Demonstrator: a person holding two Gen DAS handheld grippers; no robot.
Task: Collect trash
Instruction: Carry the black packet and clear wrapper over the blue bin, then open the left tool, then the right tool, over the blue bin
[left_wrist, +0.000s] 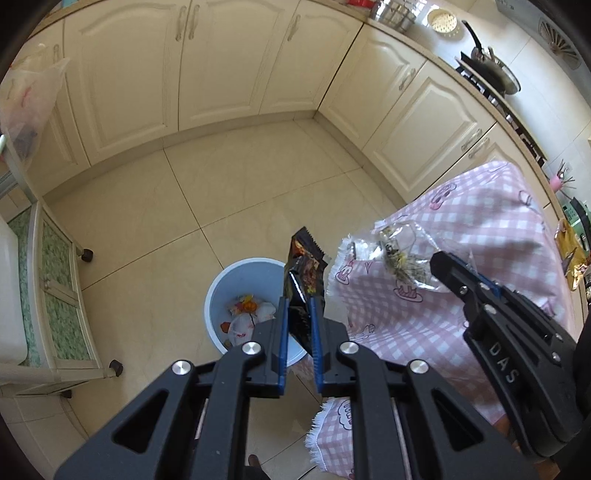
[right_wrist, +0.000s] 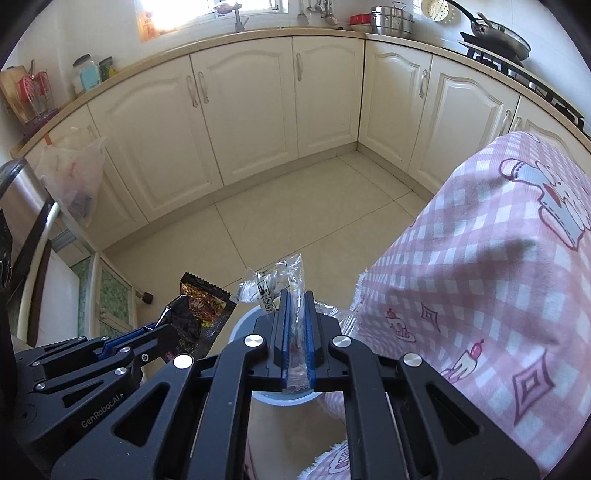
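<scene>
A dark snack wrapper (left_wrist: 303, 273) is pinched between the blue pads of my left gripper (left_wrist: 298, 302), which is shut on it above the light blue bin (left_wrist: 218, 284). The bin stands on the floor and holds several pieces of trash (left_wrist: 245, 317). To the right, over the table edge, my right gripper (left_wrist: 439, 260) holds a crumpled clear plastic wrapper (left_wrist: 397, 251). In the right wrist view that gripper (right_wrist: 296, 295) is shut on the clear wrapper (right_wrist: 275, 284) over the bin's rim (right_wrist: 240, 325). My left gripper (right_wrist: 155, 328) and the dark wrapper (right_wrist: 199, 314) hang just to its left.
A table with a pink checked cloth (left_wrist: 480, 229) stands right beside the bin, and a golden wrapper (left_wrist: 570, 254) lies at its far edge. A wheeled cart (left_wrist: 55, 295) is on the left. Cream cabinets (right_wrist: 240, 122) line the back, and a plastic bag (right_wrist: 74, 173) hangs at the left.
</scene>
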